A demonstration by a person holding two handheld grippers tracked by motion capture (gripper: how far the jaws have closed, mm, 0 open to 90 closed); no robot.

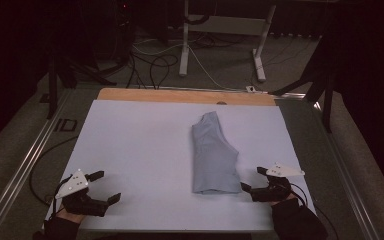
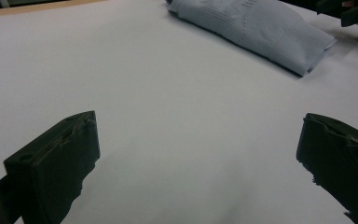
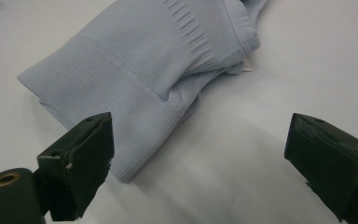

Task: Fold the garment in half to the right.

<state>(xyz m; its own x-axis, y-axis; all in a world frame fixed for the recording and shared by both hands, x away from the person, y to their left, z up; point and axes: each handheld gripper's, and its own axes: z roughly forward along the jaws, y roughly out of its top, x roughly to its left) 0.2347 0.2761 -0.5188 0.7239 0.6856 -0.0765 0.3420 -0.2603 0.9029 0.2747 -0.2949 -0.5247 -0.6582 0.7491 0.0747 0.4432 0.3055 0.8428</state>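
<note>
The folded garment (image 1: 213, 155), pale blue with ribbed bands, lies right of the middle of the high view, running from just above centre down toward the lower right. It rests on the white sheet (image 1: 140, 150) that covers most of the table; a strip of bare wooden table edge (image 1: 180, 95) shows along the sheet's far side, in the upper middle of the frame. In the left gripper view the garment (image 2: 256, 30) sits in the upper right, well apart from the jaws. In the right gripper view it (image 3: 149, 70) takes up the upper left and centre, its ribbed hem corner reaching down beside the left-hand jaw; whether they touch I cannot tell.

The right gripper (image 1: 254, 179) is at the lower right of the high view, just beside the garment's lower right corner, its jaws spread wide with nothing between them but sheet and the hem corner (image 3: 200, 158). The left gripper (image 1: 104, 186) sits at the lower left, over bare sheet, jaws likewise spread wide and holding nothing (image 2: 198, 154). A dark-sleeved hand holds each.
</note>
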